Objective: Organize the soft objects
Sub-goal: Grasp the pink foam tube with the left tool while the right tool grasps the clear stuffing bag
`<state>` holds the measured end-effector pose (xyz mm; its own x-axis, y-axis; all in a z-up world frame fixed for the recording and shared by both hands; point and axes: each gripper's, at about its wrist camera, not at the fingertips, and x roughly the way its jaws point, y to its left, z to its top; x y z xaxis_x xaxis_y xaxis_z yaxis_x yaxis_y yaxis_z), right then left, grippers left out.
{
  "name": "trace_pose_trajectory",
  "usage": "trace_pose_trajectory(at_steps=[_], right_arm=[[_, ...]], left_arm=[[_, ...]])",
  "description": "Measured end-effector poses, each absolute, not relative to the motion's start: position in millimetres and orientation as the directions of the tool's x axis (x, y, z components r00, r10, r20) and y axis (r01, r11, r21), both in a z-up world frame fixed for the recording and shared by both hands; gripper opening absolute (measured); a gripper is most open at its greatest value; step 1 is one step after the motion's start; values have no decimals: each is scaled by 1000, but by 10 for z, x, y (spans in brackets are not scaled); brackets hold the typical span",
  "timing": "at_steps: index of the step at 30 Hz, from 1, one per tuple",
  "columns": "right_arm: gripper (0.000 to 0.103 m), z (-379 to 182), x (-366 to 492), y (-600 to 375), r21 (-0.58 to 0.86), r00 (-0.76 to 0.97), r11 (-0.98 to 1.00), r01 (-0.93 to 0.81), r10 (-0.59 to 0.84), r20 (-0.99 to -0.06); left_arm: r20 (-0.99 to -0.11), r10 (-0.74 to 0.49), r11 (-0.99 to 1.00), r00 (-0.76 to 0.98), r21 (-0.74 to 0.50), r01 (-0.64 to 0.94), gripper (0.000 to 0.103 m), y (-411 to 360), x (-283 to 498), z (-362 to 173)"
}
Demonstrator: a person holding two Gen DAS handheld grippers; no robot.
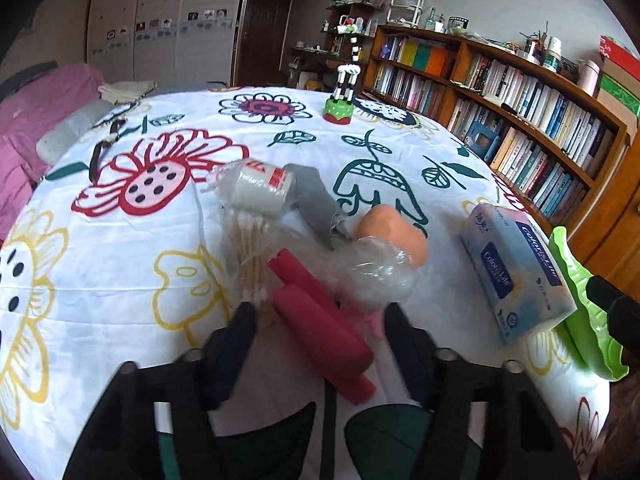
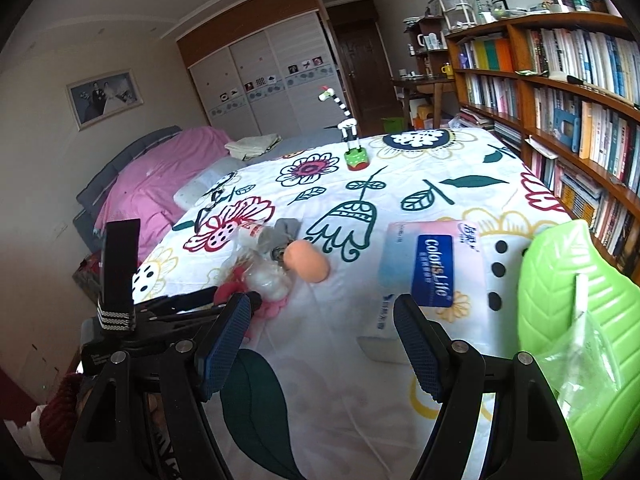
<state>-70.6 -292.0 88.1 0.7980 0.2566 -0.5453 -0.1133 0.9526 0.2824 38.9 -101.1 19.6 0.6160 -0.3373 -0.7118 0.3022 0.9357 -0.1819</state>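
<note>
1. Your left tongs point(image 1: 320, 320) stood partly open around the red foam tubes point(image 1: 320, 320) on the bed point(image 1: 120, 264), pads not visibly pressing.
2. Your right tongs point(image 2: 322, 344) gaped empty over the bedspread.
3. The tissue pack point(image 2: 432, 268) read "ColorisLife".
4. A green leaf tray point(image 2: 580, 320) lay beside it; cotton swabs point(image 1: 248, 248), an orange sponge point(image 1: 394, 236) and a bagged cotton ball point(image 1: 376, 276) crowded the tubes.

Taking the tissue pack point(image 2: 424, 268) on the bedspread point(image 2: 400, 380) as landmark: the sponge point(image 2: 307, 261) lies to its left, the cotton swab bag point(image 1: 250, 258) and foam rollers point(image 1: 320, 324) farther left, the leaf-shaped tray point(image 2: 576, 320) just right, the giraffe figurine point(image 2: 352, 140) well behind.
</note>
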Motion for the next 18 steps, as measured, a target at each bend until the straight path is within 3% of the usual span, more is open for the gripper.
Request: trace_pose_trajectory(at_steps=[6,18], right_arm=[[75,847,-556,-2789,277,784,952,-132,271,-558],[75,758,-206,-2393,260,734,942,-211,328,-594]], left_arm=[[-706,-358,929,610,-204,309,36,-917,323,219],[-697,-373,925,612,-232,299,29,-672,141,268]])
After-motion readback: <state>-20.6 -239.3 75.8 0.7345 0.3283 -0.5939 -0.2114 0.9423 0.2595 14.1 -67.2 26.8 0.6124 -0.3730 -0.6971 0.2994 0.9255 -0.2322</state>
